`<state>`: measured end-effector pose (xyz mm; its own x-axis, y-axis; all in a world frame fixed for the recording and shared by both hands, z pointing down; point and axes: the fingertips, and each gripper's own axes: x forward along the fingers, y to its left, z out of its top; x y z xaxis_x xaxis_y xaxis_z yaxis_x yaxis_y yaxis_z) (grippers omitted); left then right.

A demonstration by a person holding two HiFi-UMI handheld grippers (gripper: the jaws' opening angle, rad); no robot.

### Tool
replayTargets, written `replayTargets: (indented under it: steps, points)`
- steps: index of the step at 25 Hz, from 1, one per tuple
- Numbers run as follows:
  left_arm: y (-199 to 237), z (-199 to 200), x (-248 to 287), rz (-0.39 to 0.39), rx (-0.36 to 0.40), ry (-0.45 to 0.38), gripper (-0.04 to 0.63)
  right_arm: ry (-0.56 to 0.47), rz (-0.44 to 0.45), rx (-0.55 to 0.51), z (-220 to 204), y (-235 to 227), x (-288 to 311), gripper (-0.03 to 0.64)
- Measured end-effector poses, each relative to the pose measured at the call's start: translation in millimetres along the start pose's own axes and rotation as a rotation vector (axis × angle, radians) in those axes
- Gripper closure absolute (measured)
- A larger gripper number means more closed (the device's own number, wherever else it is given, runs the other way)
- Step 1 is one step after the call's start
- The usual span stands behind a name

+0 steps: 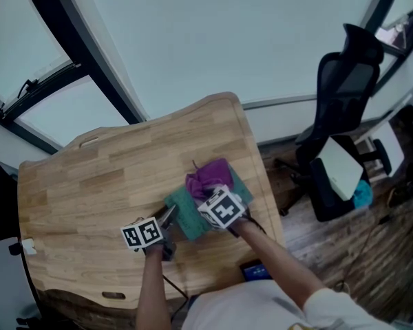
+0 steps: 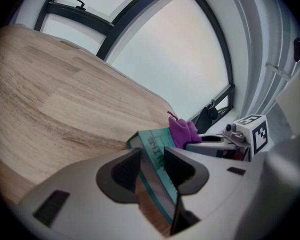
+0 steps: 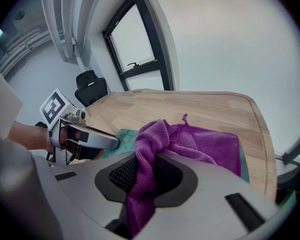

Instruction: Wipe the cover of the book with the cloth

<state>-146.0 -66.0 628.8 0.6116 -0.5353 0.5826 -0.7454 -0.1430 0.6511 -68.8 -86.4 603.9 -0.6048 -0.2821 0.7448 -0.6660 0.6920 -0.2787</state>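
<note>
A teal book [image 1: 184, 215] lies near the right front part of the wooden table [image 1: 110, 177]. Its near edge runs between the pads of my left gripper [image 1: 168, 218], which is shut on the book [image 2: 157, 143]. A purple cloth [image 1: 208, 176] is bunched on the book's far half. My right gripper [image 1: 206, 194] is shut on a fold of that cloth [image 3: 190, 141], and the rest spreads over the cover toward the table's right edge. In the right gripper view, the left gripper [image 3: 110, 143] reaches onto the book [image 3: 119, 137] from the left.
A black office chair [image 1: 344, 81] stands on the wood floor right of the table. The table's rounded right edge [image 1: 258, 163] runs close to the book. Dark window frames [image 1: 62, 67] lie beyond the far side. A small blue object [image 1: 256, 272] sits by the near edge.
</note>
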Motion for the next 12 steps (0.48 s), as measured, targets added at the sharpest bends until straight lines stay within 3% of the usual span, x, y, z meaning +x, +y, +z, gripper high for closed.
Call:
replayTargets:
  steps: [3, 12]
  points:
    - [0, 0, 0, 0.002, 0.001, -0.001, 0.443, 0.005, -0.019, -0.006, -2, -5, 1, 0.543]
    - [1, 0, 0, 0.008, 0.003, -0.002, 0.443, -0.009, 0.045, -0.016, 5, 25, 7, 0.543]
